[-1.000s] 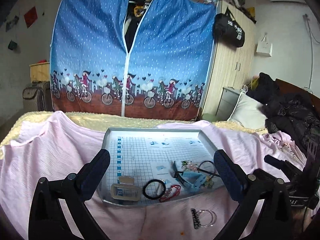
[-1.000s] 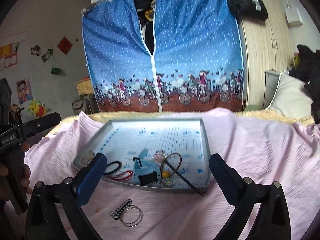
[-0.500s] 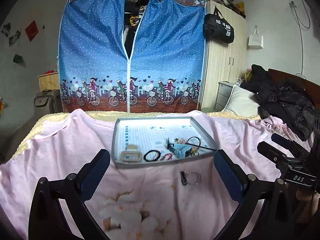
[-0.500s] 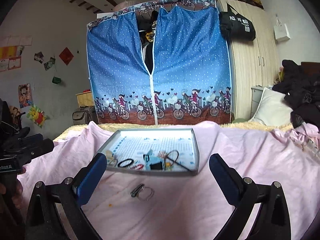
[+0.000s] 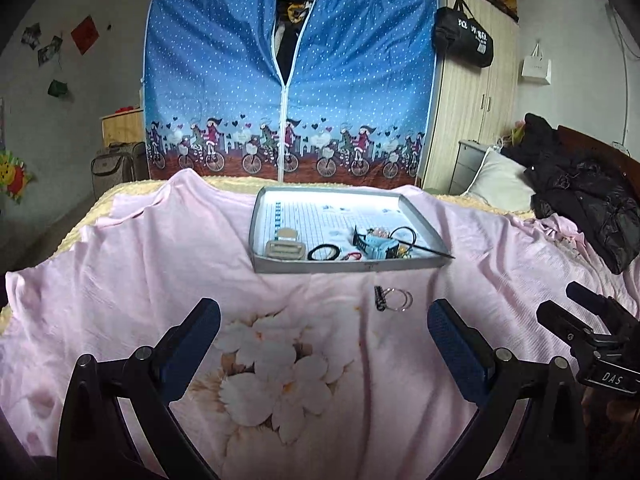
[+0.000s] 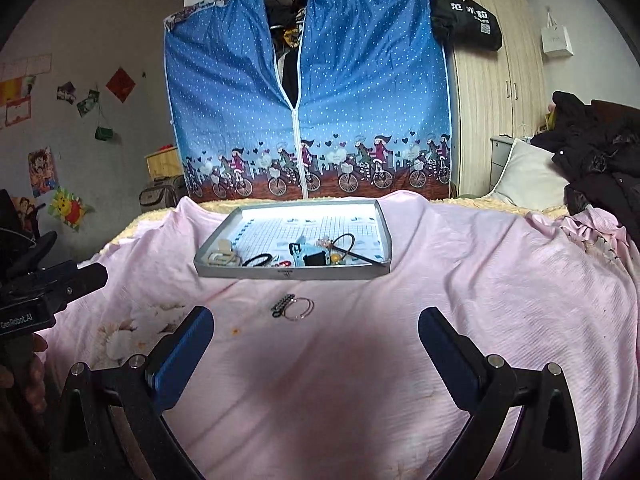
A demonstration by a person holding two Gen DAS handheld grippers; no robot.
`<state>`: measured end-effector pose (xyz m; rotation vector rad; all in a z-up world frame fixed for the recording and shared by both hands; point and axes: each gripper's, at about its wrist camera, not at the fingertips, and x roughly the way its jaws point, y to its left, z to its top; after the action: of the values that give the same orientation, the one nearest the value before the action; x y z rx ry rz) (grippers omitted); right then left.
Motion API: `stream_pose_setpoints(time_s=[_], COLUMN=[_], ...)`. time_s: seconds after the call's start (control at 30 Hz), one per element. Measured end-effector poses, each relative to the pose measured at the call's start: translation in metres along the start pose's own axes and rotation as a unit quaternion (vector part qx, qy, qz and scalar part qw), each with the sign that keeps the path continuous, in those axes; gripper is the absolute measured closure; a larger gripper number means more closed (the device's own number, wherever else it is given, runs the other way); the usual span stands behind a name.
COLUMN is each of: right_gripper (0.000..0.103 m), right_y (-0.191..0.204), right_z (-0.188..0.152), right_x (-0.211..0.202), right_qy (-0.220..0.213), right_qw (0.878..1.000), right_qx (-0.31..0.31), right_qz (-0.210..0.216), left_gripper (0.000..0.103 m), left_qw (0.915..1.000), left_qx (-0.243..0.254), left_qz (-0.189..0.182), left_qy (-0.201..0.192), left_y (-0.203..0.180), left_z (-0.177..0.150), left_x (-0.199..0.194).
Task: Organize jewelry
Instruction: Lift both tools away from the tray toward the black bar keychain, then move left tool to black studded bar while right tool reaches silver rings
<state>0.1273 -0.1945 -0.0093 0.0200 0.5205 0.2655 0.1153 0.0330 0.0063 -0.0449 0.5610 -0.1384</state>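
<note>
Both the left gripper and the right gripper hover with blue ribbed pads spread wide and empty over the crinkled pink sheet, where thin wire hoops lie just before the shallow grey tray holding jewelry.
</note>
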Motion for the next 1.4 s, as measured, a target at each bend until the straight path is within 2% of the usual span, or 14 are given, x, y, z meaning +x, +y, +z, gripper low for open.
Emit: stream_pose_setpoints(time_s=[0.37,0.53,0.83,0.97,1.03,1.07,1.13,1.27,1.4], right_gripper=[0.0,0.0,0.0,0.0,0.0,0.0,0.002,0.019,0.04], right_y=[-0.002,-0.006,-0.045,-0.066,-0.075,-0.078,-0.082,-0.086,-0.078], right_z=[-0.007,-0.007,0.011,0.023,0.026,0.027,0.029,0.024,0.011], right_x=[0.02,0.025,0.062,0.096,0.113,0.124,0.136,0.157,0.174], right_qy=[0.051,0.068,0.141,0.188,0.204,0.209,0.205,0.225,0.273], right_qw=[0.998,0.997,0.988,0.98,0.976,0.975,0.977,0.968,0.955], right_qx=[-0.005,0.006,0.064,0.054,0.062,0.048,0.027,0.035,0.006], right_qz=[-0.018,-0.02,0.02,0.019,0.053,0.061,0.049,0.106,0.112], left_gripper=[0.001,0.001,0.001,0.002,0.002,0.004,0.009,0.03,0.046], left_qw=[0.999,0.998,0.9892,0.9827,0.9796,0.9782,0.9748,0.9631,0.9524], left_qx=[0.007,0.012,0.055,0.06,0.056,0.056,0.064,0.084,0.09], left_qz=[0.025,0.022,-0.021,-0.061,-0.083,-0.094,-0.112,-0.154,-0.177], left_qy=[0.036,0.058,0.134,0.164,0.174,0.176,0.182,0.205,0.231], left_y=[0.001,0.001,0.0,-0.005,-0.011,-0.014,-0.02,-0.035,-0.042], left_z=[-0.009,-0.01,0.008,0.009,0.008,0.007,0.005,-0.002,-0.011], left_x=[0.013,0.022,0.069,0.098,0.111,0.116,0.124,0.142,0.16])
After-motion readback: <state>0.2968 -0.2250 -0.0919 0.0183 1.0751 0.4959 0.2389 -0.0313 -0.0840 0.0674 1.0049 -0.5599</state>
